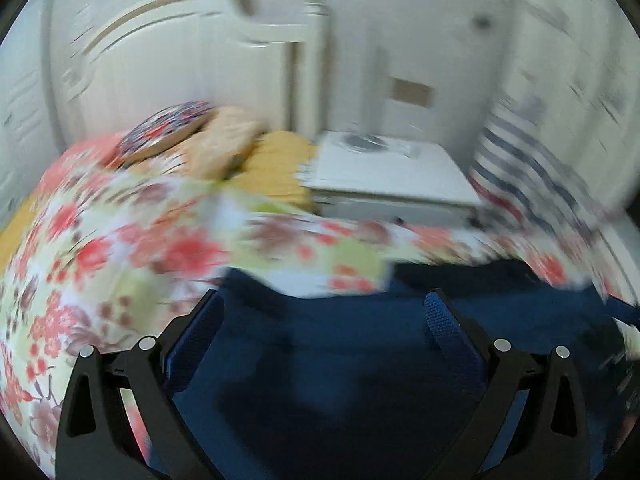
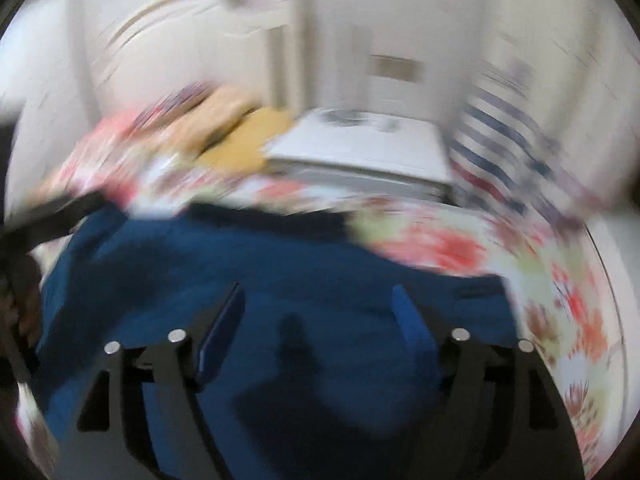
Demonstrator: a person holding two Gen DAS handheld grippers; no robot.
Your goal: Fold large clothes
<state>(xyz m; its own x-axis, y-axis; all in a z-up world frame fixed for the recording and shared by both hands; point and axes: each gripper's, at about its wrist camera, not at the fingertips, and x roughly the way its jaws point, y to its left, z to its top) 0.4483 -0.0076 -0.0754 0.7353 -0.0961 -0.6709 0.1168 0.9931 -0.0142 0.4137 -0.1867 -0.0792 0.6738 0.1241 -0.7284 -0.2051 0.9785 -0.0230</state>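
A dark blue garment (image 1: pixel 320 360) lies spread on a floral bedcover (image 1: pixel 100 248). My left gripper (image 1: pixel 324 304) hangs above the blue cloth with its blue-padded fingers (image 1: pixel 200 328) wide apart and nothing between them. In the right wrist view the same blue garment (image 2: pixel 280 272) fills the lower middle. My right gripper (image 2: pixel 318 300) stands open over it, its pads (image 2: pixel 412 320) clear of the cloth. Both views are blurred by motion. At the left edge of the right wrist view a dark bar (image 2: pixel 48 216) shows, probably part of the other gripper.
Pillows (image 1: pixel 192 132) and a mustard sheet (image 1: pixel 280 160) lie at the head of the bed by a white headboard (image 1: pixel 160 52). A white bedside cabinet (image 1: pixel 392 172) stands behind the bed. A striped cloth (image 1: pixel 516 160) hangs at the right.
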